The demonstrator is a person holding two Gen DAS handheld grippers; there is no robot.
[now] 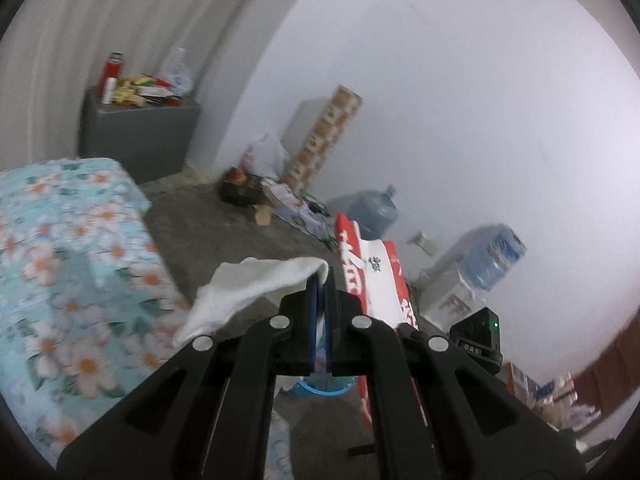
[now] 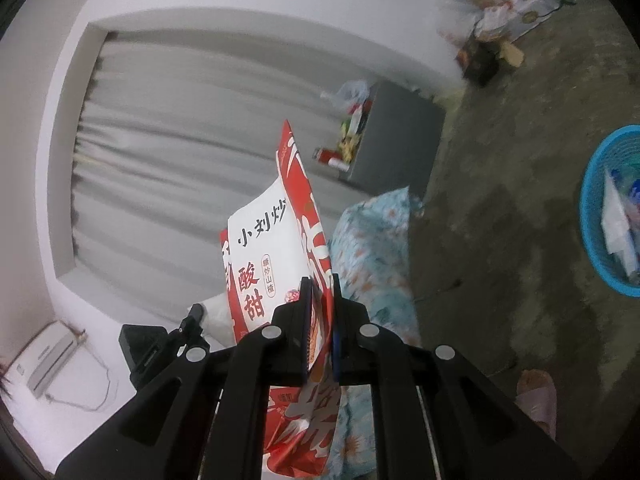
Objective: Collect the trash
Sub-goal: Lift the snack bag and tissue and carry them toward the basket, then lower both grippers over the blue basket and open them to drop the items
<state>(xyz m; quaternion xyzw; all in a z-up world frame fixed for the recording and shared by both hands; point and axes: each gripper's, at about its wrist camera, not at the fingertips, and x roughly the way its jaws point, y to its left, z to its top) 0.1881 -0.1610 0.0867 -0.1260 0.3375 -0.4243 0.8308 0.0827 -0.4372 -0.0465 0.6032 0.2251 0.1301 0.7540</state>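
Trash is held in both grippers. At lower centre of the left wrist view, the left gripper (image 1: pixel 320 280) has its jaws pressed together on the edge of a white tissue (image 1: pixel 248 292), which droops away to the left over the flowered bedspread (image 1: pixel 76 248). Just right of it stands a red and white snack bag (image 1: pixel 376 276), and below the jaws a blue basket (image 1: pixel 320 390) shows in part.

In the right wrist view, the right gripper (image 2: pixel 320 280) is nearly closed on that snack bag (image 2: pixel 272 240), which stands upright between the pads at centre frame and hangs crumpled below them. The blue basket (image 2: pixel 600 216) sits at the right edge on the concrete floor (image 2: pixel 500 200), with paper and wrappers inside, well apart from the bag. A grey cabinet (image 2: pixel 400 140) with bottles and packets on top stands beyond the bed, in front of the pale curtain (image 2: pixel 168 152). A pink slipper (image 2: pixel 538 400) lies at lower right.
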